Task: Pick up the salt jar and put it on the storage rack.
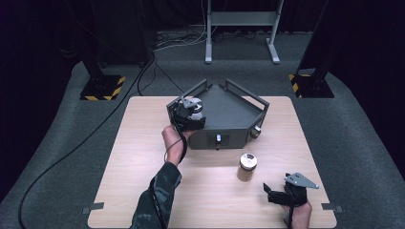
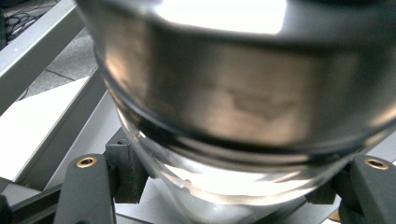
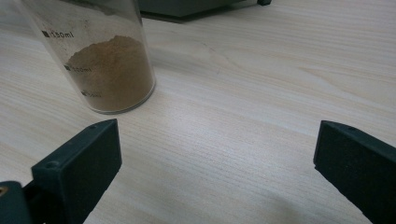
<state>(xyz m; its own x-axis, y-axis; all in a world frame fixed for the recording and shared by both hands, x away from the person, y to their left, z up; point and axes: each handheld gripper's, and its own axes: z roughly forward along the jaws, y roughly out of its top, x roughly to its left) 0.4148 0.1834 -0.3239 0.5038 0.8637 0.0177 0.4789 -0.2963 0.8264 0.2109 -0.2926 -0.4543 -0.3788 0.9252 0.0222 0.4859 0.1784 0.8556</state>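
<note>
A glass jar with a metal lid [image 2: 224,93] sits between the black jaws of my left gripper [image 2: 229,172], which is shut on its glass body just under the lid. In the high view the left gripper [image 1: 188,113] holds this jar [image 1: 194,105] at the left corner of a dark grey angular tray [image 1: 239,107]. A second glass jar [image 1: 247,167], part full of brown powder, stands upright on the table in front of the tray. My right gripper [image 1: 271,193] rests low at the table's front right, open and holding nothing. In the right gripper view the powder jar [image 3: 102,60] stands beyond my left jaw.
The tray has raised rail handles [image 1: 248,93] along its sides and knobs on its front wall [image 1: 218,138]. The pale wooden table [image 1: 138,157] has bare room at the left and front. A metal stand [image 1: 241,19] and cables lie on the floor beyond.
</note>
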